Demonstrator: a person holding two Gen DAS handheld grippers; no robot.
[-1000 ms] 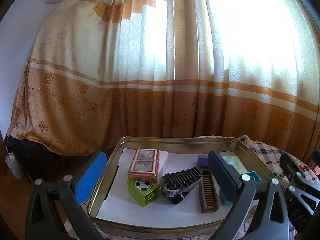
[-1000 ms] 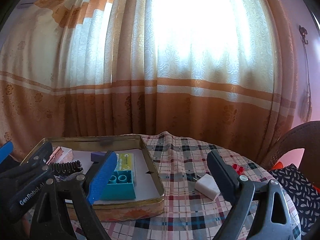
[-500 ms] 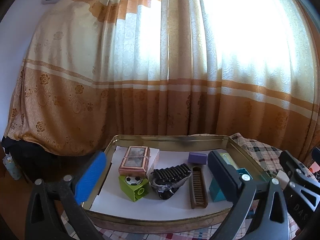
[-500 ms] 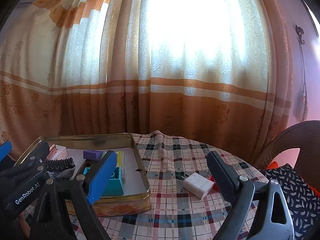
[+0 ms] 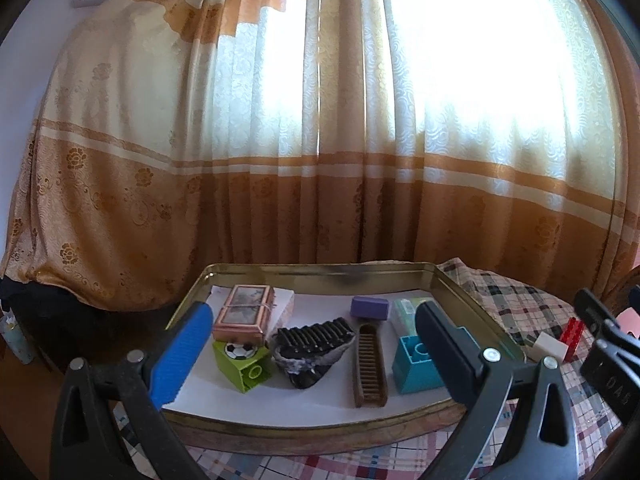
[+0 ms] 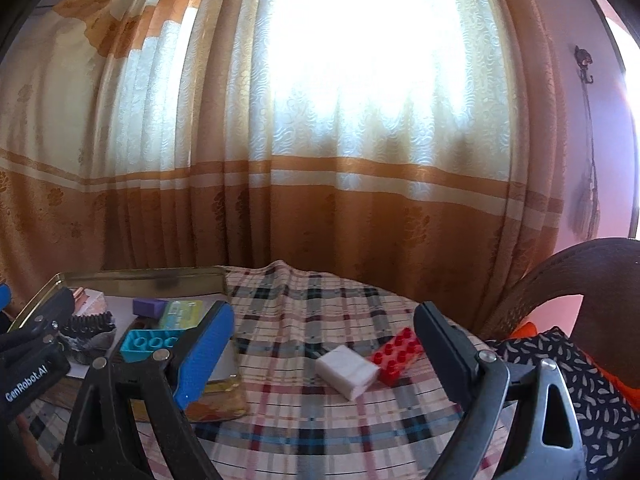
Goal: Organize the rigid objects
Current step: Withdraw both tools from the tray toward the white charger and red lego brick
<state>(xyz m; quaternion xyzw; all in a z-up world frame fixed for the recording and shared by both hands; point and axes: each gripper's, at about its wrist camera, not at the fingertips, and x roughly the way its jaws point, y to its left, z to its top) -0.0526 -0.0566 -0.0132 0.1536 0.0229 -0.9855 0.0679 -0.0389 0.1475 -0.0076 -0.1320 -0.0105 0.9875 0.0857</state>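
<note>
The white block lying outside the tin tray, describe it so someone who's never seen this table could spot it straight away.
Start at the gold tin tray on the plaid tablecloth, then look to its right, onto open cloth. The white block lies there flat beside a red studded brick, apparently touching it. Unlike the brick, it is plain, smooth and stud-free, and it is the only white item outside the tray.

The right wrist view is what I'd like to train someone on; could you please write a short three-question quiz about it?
1. True or false: the white block lies inside the tin tray.
2. Which colour is the studded brick beside the white block: A red, B green, C yellow?
3. Fill in: the right gripper has its jaws ____, with nothing between them.

Key: 1 false, it lies on the checked tablecloth; 2 A; 3 open.
</note>
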